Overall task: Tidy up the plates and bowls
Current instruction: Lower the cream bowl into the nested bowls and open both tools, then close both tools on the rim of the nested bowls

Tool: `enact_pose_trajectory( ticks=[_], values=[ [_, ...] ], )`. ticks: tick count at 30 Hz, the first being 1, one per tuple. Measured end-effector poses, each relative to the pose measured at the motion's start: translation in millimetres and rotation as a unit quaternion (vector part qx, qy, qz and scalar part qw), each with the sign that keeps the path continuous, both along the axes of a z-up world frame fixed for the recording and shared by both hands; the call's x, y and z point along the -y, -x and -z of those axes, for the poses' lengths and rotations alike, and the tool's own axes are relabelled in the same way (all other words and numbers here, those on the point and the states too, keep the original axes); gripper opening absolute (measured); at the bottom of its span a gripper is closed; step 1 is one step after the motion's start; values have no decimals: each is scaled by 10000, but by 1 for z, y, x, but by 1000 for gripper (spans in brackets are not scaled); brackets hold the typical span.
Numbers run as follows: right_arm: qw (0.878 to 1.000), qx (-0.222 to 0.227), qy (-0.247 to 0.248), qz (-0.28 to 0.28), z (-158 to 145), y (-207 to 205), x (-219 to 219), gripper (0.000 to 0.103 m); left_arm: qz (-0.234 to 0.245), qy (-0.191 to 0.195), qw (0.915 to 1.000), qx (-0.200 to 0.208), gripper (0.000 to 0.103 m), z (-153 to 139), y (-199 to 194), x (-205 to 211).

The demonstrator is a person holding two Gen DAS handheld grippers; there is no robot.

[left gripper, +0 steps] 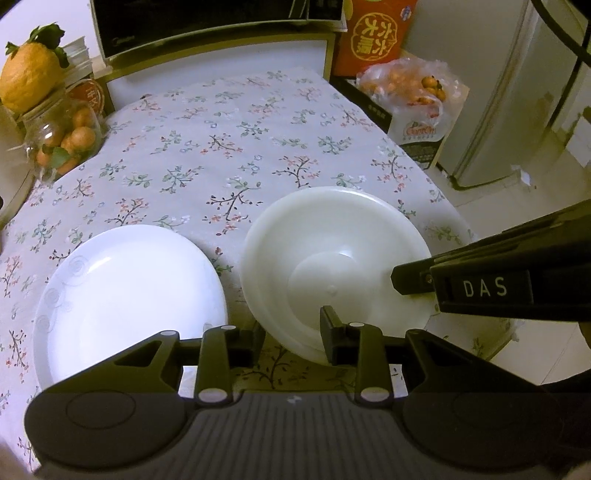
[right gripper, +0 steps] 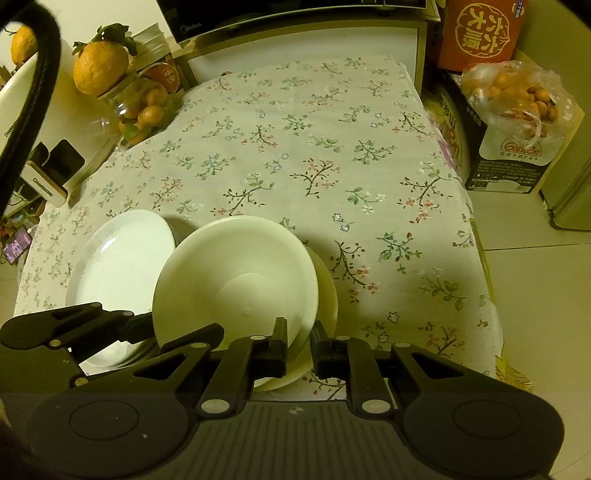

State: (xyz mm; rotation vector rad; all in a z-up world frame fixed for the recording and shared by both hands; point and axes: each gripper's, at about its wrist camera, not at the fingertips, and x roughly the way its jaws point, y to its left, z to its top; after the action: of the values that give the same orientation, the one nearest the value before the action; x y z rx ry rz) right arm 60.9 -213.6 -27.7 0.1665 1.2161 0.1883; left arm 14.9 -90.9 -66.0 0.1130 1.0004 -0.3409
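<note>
Right gripper (right gripper: pixel 298 345) pinching smooth round cream bowl (right gripper: pixel 236 280), left gripper (left gripper: pixel 291 338) slightly parted astride rim, glossy white plate (left gripper: pixel 129 291)

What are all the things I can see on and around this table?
Bowls: at least two, white, nested near the table's front edge.
Plate: one visible, white, left of the bowls.
Tablecloth: one, pale floral, covering the table.
Microwave: one, dark, behind the table.
Jar: one, clear, holding small oranges, back left.
Large citrus fruit: one, yellow-orange, on the jar.
Red box: one, back right.
Bag of oranges: one, clear plastic, right of the table.
Right gripper: black, closed on the bowls' rim.
Left gripper: black, at the bowls' near-left rim, grip unclear.
</note>
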Motion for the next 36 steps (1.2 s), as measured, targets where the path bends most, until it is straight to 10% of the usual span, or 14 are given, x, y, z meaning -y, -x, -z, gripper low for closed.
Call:
enact_pose_trajectory(
  ticks=[16, 36],
  values=[
    [9999, 76, 15, 88, -2, 0, 6, 30, 79, 35, 10000, 42, 55, -6, 1, 1],
    [9985, 150, -212, 486, -7, -2, 28, 44, -771, 1471, 9832, -763, 38, -4, -10, -31]
  ],
)
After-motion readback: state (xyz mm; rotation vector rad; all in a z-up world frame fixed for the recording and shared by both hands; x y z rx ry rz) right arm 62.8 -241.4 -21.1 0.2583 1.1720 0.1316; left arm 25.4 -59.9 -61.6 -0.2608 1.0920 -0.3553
